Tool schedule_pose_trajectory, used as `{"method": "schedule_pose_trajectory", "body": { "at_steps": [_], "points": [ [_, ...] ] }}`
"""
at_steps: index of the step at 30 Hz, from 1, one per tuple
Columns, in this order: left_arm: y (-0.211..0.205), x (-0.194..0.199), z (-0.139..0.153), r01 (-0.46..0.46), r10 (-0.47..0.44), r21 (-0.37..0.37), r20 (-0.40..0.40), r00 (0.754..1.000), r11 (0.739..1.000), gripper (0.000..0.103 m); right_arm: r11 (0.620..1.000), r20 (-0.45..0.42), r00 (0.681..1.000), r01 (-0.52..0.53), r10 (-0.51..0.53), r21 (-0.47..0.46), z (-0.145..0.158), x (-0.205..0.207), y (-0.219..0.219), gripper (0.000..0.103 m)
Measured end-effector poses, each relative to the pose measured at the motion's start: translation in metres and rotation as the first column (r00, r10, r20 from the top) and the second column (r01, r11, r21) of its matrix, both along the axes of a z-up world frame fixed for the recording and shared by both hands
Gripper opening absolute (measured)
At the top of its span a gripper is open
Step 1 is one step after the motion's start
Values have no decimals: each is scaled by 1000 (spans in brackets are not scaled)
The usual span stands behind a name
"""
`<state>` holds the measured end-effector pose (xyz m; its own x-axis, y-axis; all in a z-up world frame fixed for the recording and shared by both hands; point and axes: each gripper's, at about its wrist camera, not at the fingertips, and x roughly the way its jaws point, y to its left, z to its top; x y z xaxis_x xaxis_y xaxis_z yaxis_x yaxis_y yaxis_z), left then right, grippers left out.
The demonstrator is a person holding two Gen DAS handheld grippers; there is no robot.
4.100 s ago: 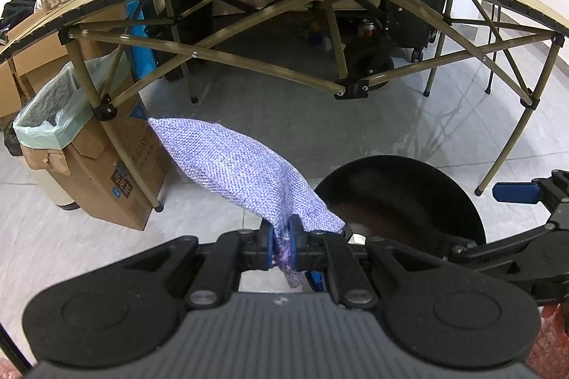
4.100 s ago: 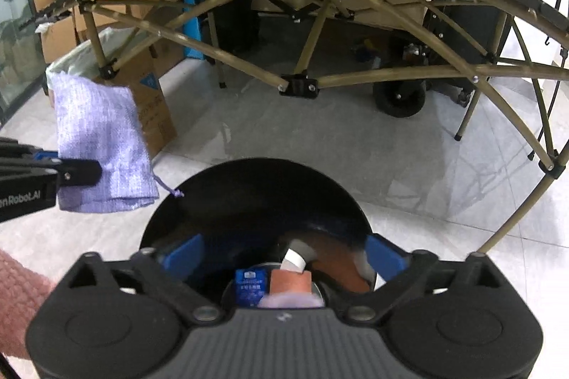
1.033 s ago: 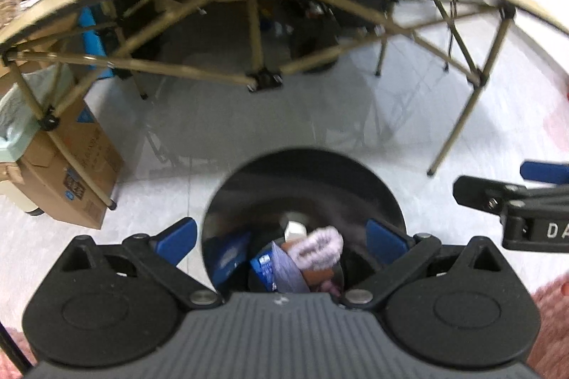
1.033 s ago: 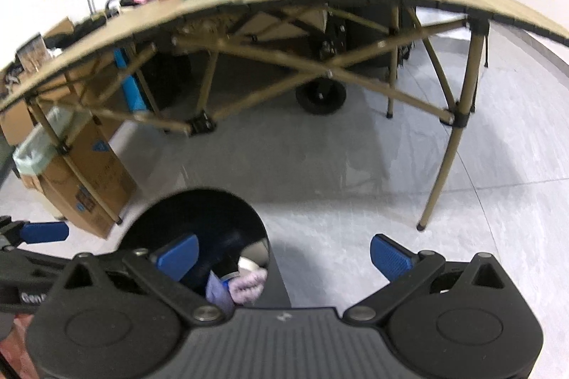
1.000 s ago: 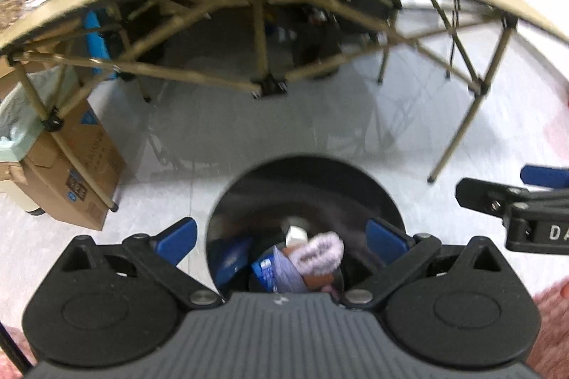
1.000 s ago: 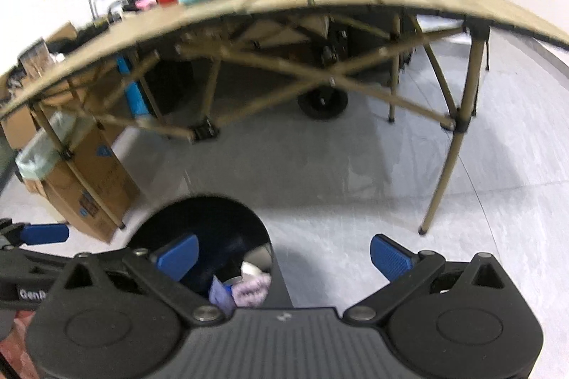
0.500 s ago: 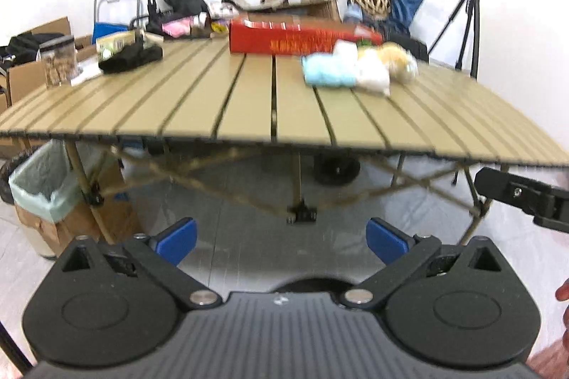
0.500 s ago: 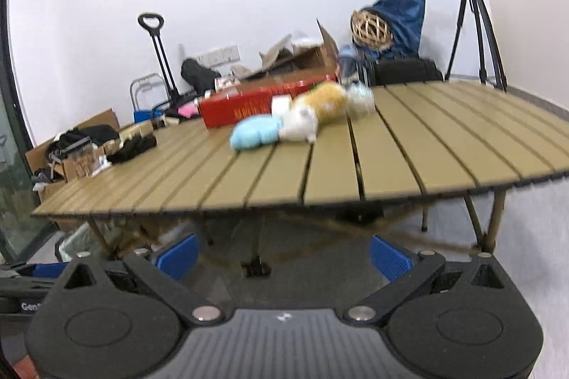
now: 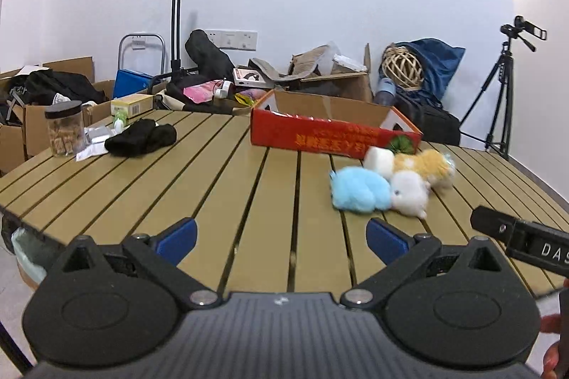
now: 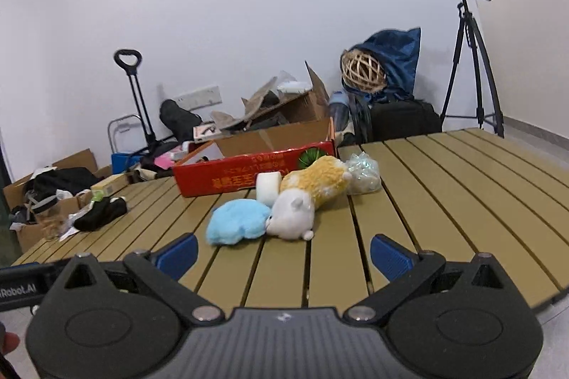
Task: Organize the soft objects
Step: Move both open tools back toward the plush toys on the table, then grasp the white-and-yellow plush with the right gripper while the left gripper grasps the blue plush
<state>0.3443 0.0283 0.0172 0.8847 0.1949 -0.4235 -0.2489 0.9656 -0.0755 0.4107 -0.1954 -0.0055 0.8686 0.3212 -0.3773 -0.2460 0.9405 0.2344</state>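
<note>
Both my claws are now up over the slatted table (image 9: 220, 172); a second ago they were looking down at the floor bin. Room is showing white wall, boxes, tripod (image 10: 469, 58). My left gripper (image 9: 281, 238) and right gripper (image 10: 282, 254) are both gaping wide, carrying nothing. Blue plush (image 10: 236, 222), white plush (image 10: 293, 213) and orange plush (image 10: 320, 181) are lying touching, just before the red box (image 10: 256, 174), ahead of the right claw. Clear bag (image 10: 362, 172) contents are unreadable.
</note>
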Motion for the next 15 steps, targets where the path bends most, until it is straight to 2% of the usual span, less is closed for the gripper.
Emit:
{"method": "schedule_pose_trajectory", "body": {
  "at_steps": [6,15],
  "points": [
    [11,48,1,-12,12,-4,0,1000,1000,103,1000,-32,999,-4,4,11,-4,52,14,103],
    [28,108,-5,-14,14,0,-28,1000,1000,103,996,-89,996,2,-10,-85,-20,122,37,102]
  ]
}}
